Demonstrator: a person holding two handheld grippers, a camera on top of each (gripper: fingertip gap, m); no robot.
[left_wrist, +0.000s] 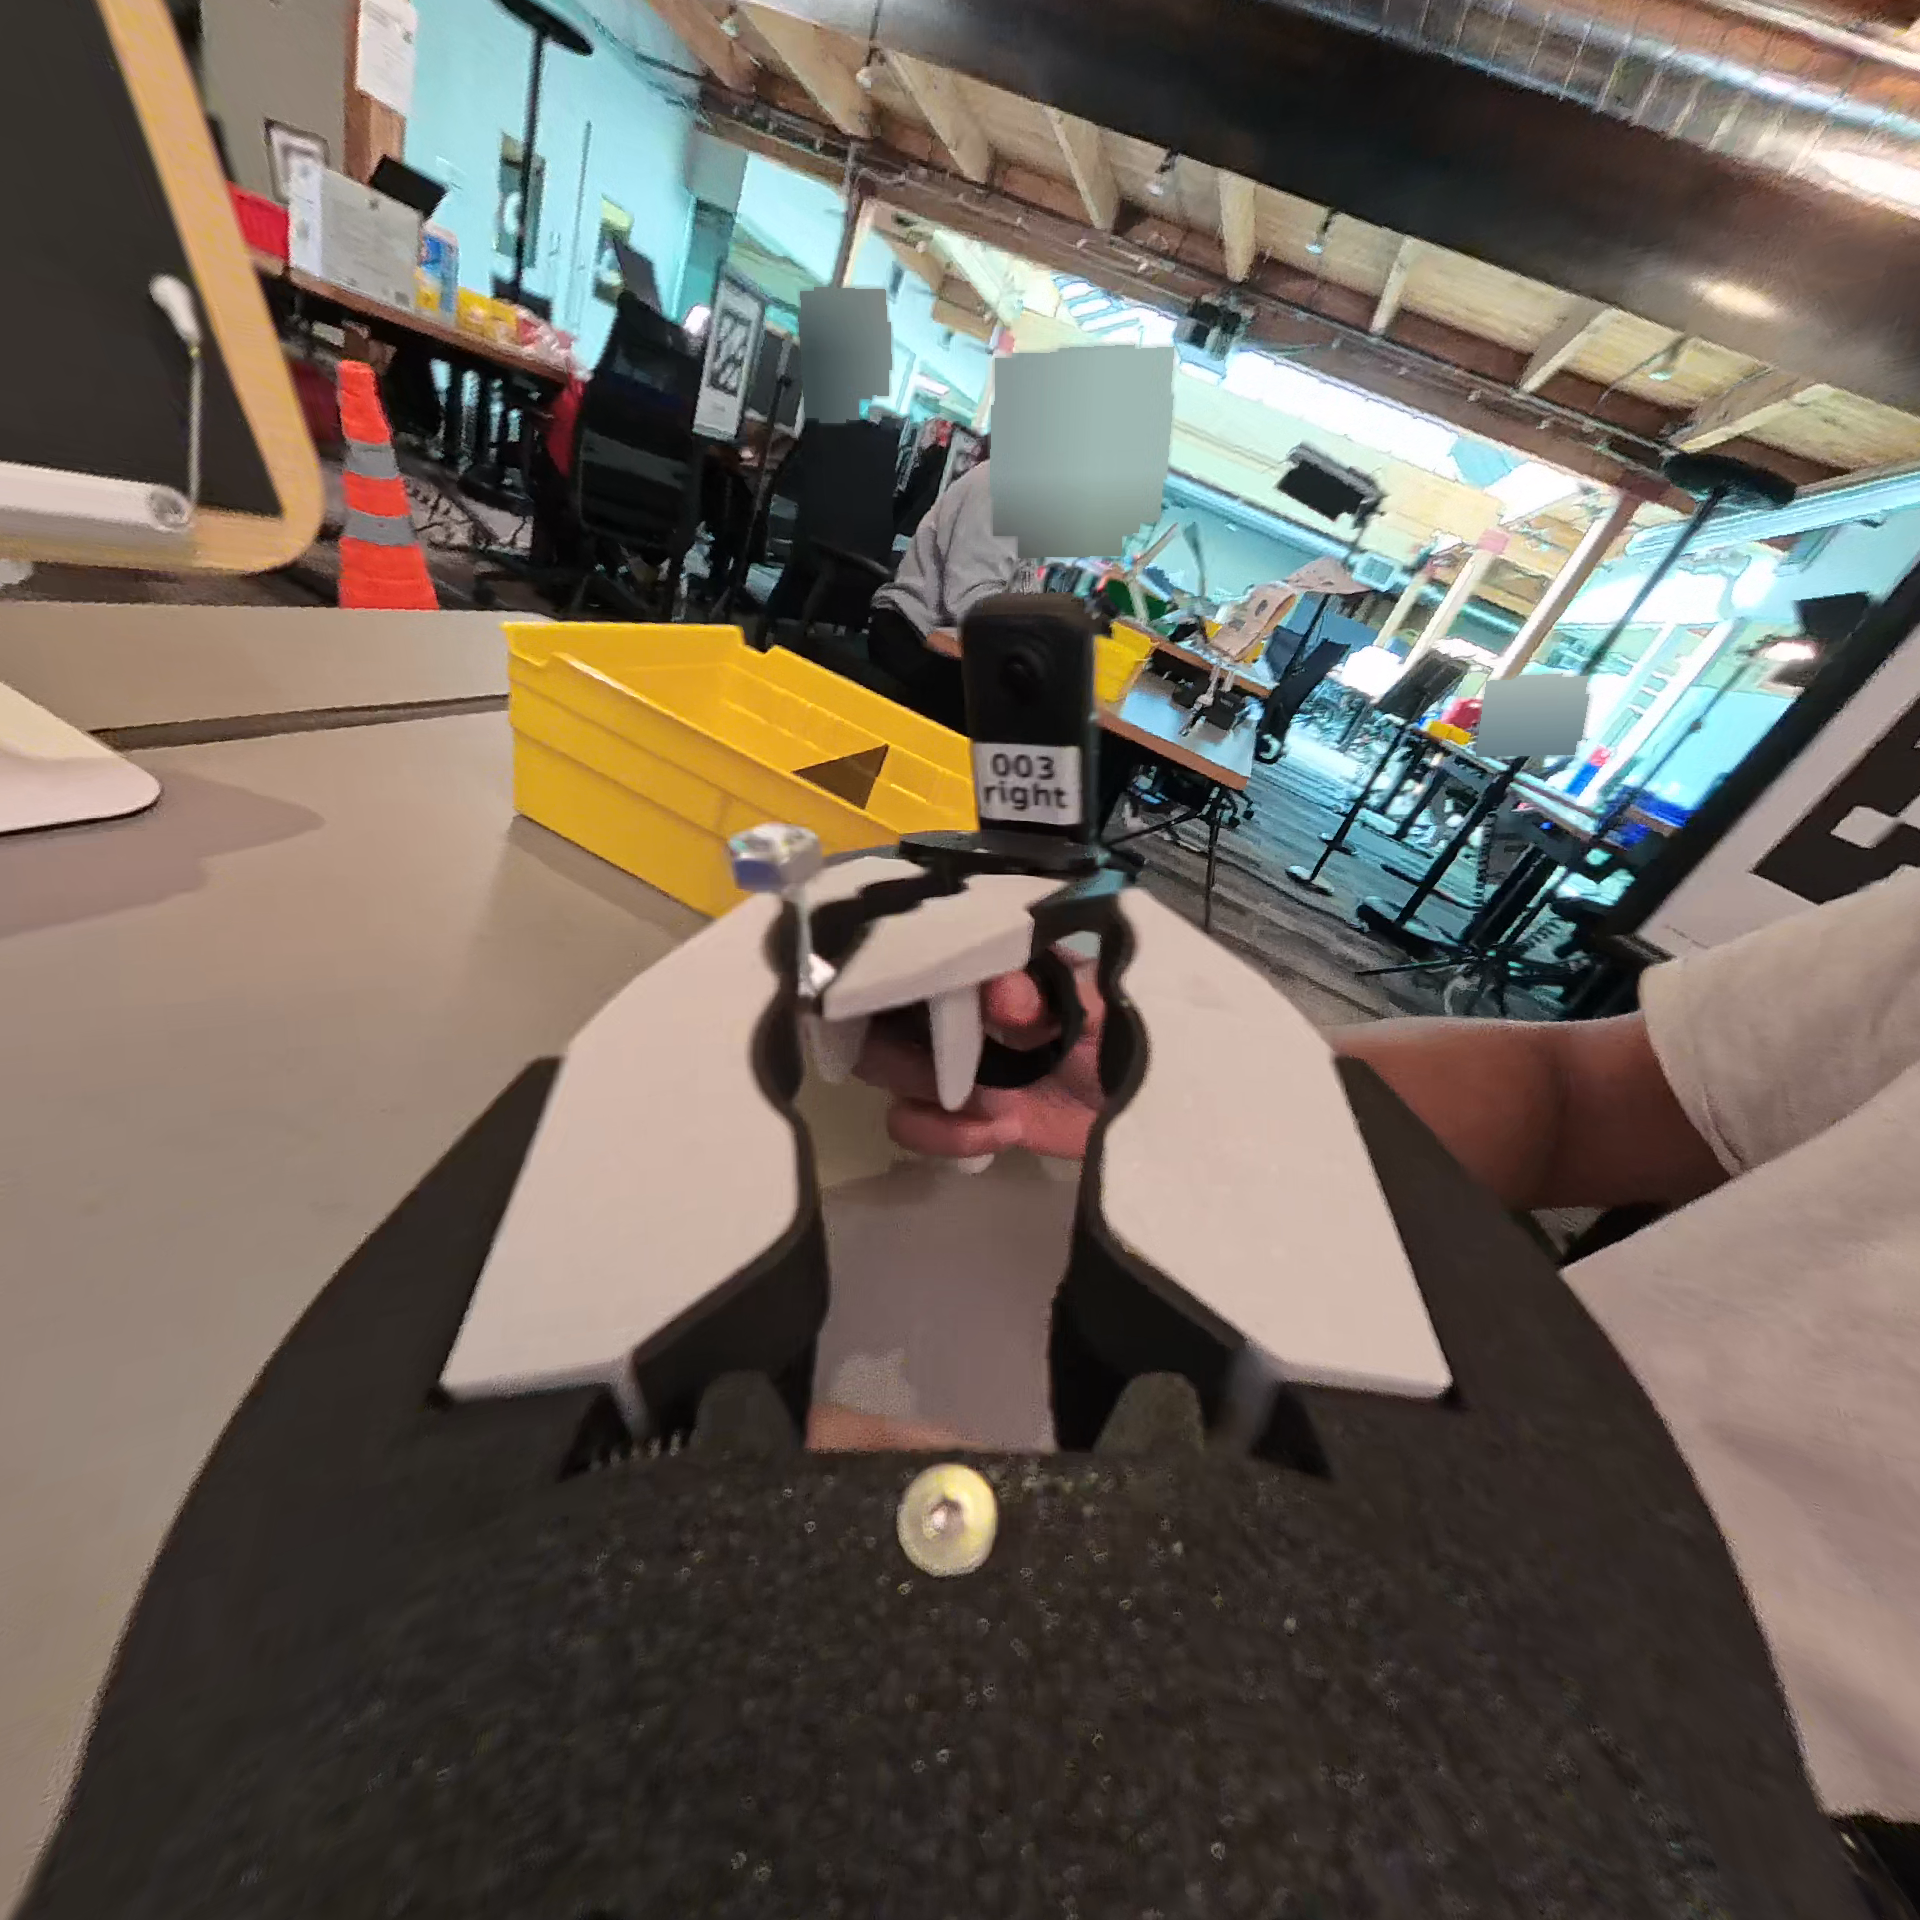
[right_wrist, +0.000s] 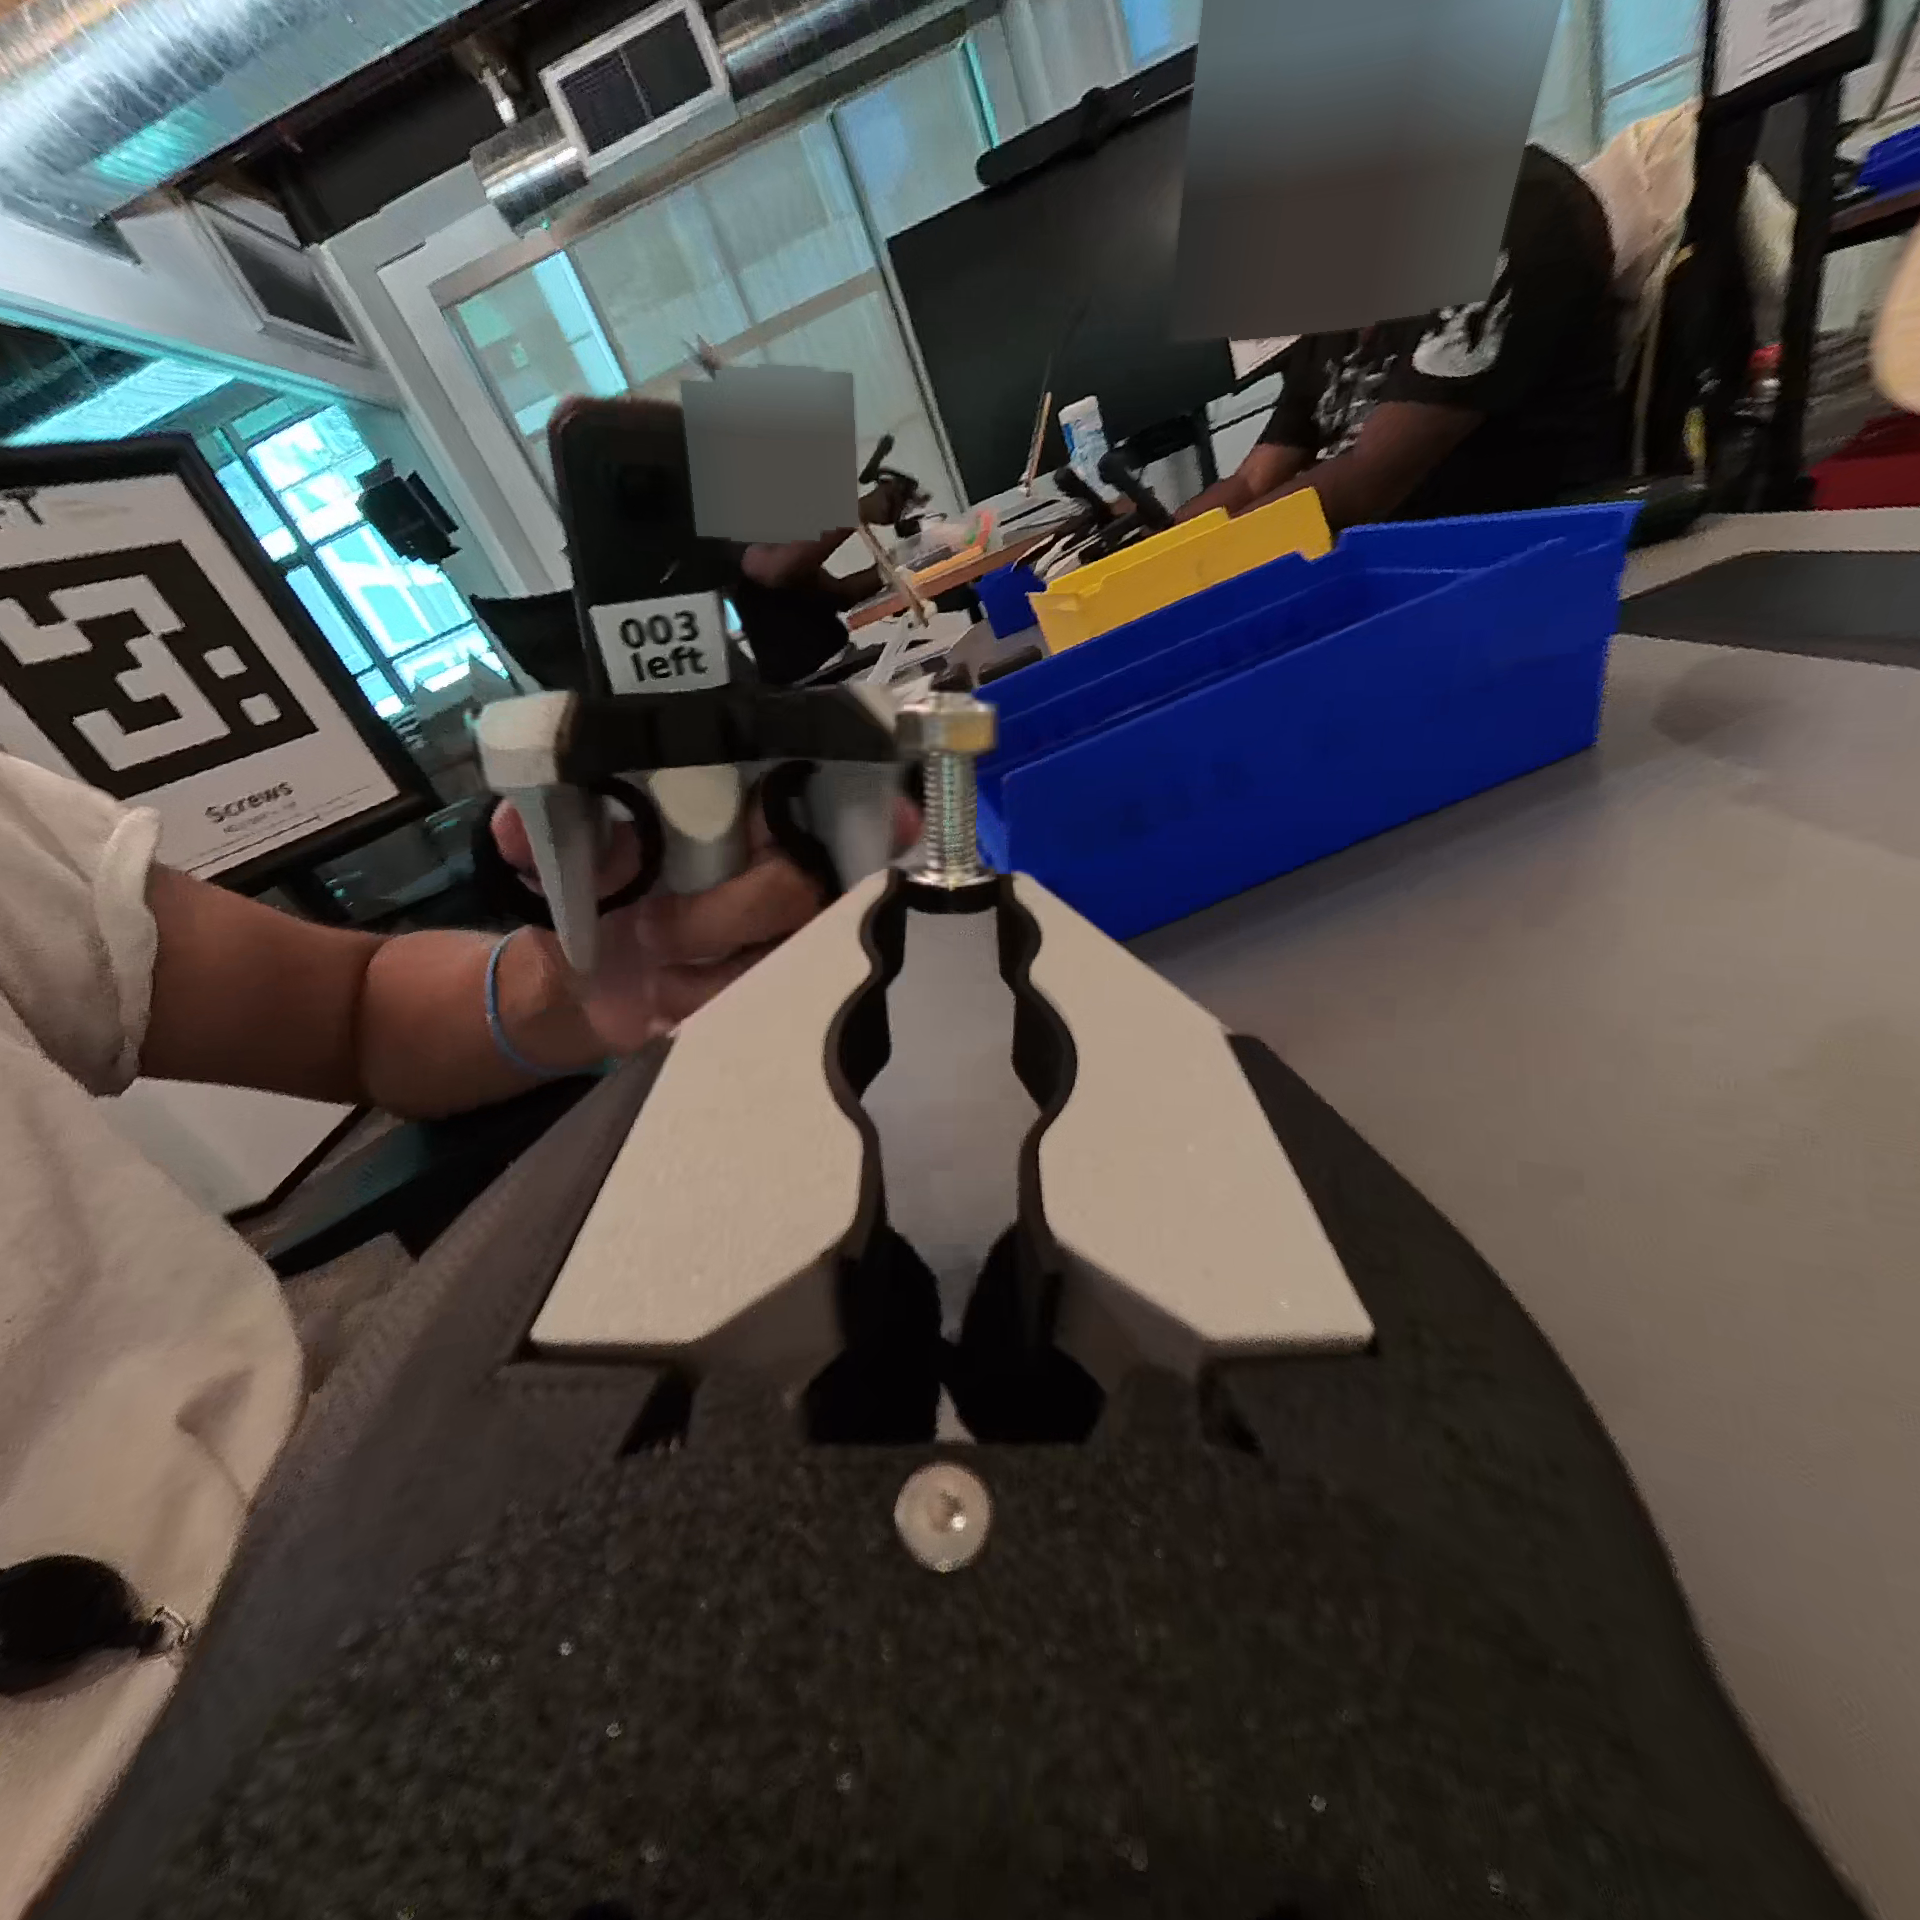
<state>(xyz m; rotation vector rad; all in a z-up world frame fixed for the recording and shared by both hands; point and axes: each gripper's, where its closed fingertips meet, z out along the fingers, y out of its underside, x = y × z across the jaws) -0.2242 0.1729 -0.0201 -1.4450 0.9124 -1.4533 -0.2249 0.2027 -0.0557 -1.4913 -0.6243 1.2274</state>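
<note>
With the right gripper (right_wrist: 948, 883) clamped on the upright bolt's (right_wrist: 943, 800) lower end, the empty, part-open left gripper (left_wrist: 951, 966) is best closed squarely on the bolt head just ahead.

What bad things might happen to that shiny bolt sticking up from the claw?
1. The right claw pinches the bolt only at its very tips, so it might tip out.
2. The left claw is open right beside it; a bump could knock it onto the grey table.
</note>
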